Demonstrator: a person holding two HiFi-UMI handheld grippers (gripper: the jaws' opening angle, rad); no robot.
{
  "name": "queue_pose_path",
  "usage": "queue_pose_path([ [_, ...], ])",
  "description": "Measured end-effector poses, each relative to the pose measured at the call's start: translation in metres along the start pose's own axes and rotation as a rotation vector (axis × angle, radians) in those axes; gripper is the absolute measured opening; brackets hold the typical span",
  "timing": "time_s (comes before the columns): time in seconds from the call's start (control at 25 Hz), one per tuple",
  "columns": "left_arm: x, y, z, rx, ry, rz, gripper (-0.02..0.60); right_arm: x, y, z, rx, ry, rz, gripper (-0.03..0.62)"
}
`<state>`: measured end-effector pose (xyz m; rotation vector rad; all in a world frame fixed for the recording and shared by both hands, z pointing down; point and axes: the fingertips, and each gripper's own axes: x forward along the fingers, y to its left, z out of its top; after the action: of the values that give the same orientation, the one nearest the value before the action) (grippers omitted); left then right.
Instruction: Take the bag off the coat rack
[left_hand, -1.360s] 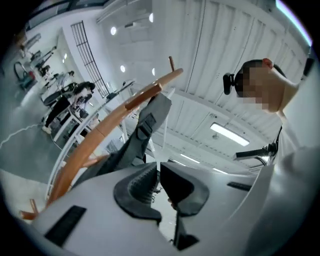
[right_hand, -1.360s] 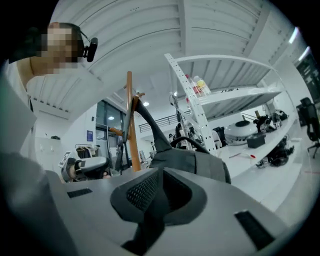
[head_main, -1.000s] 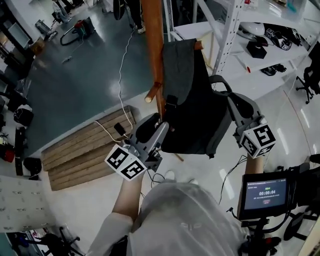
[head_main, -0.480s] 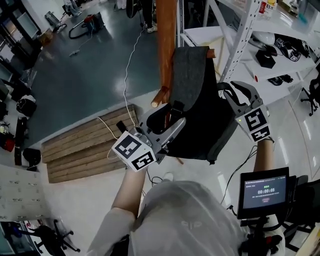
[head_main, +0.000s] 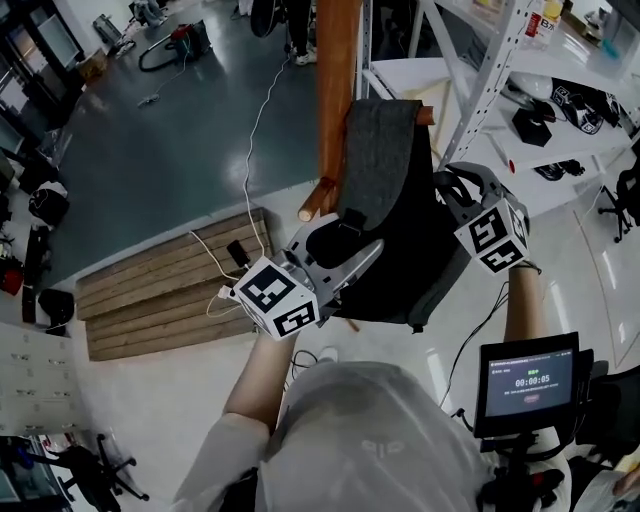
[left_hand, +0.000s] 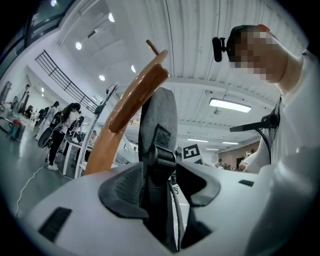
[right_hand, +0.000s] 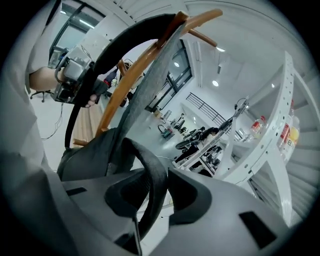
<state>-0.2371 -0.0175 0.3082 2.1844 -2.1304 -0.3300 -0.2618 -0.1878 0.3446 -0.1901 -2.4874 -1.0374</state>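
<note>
two bag (head_main: 395, 240) straps (left_hand: 157, 150) sit between jaws while the bag hangs on the coat rack (head_main: 335, 90): left tool (head_main: 350, 240) spread loose around one, right tool (head_main: 458, 190) closing on the other, not pinching.

dark grey bag (head_main: 395, 225) upright on the brown wooden coat rack (head_main: 337, 90), top over a peg (head_main: 425, 116)

Head view looks steeply down on the backpack (head_main: 392, 235) and coat rack (head_main: 336, 90). Both gripper views gaze upward from close beneath, sharing that rack.
</note>
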Motion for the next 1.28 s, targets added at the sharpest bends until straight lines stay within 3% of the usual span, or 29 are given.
queue_pose_path([
  [0.28,0.000,-0.004,0.000,0.055,0.017,0.006,0.103,0.006,-0.001,0.004,0.124,-0.001,-0.039,0.046],
  [0.48,0.005,-0.004,-0.003,0.050,0.001,-0.019,0.095,0.009,0.001,0.002,0.239,-0.049,-0.048,0.034],
  [0.68,0.002,-0.003,0.003,0.044,-0.005,0.005,0.087,0.002,-0.005,0.010,0.324,-0.078,-0.104,0.032],
  [0.92,0.005,0.005,0.008,-0.010,-0.017,0.018,0.078,-0.003,-0.024,0.008,0.455,-0.115,-0.106,0.034],
  [1.28,0.011,-0.004,0.021,-0.075,-0.058,-0.018,0.069,-0.030,-0.054,0.002,0.470,-0.094,-0.197,0.034],
])
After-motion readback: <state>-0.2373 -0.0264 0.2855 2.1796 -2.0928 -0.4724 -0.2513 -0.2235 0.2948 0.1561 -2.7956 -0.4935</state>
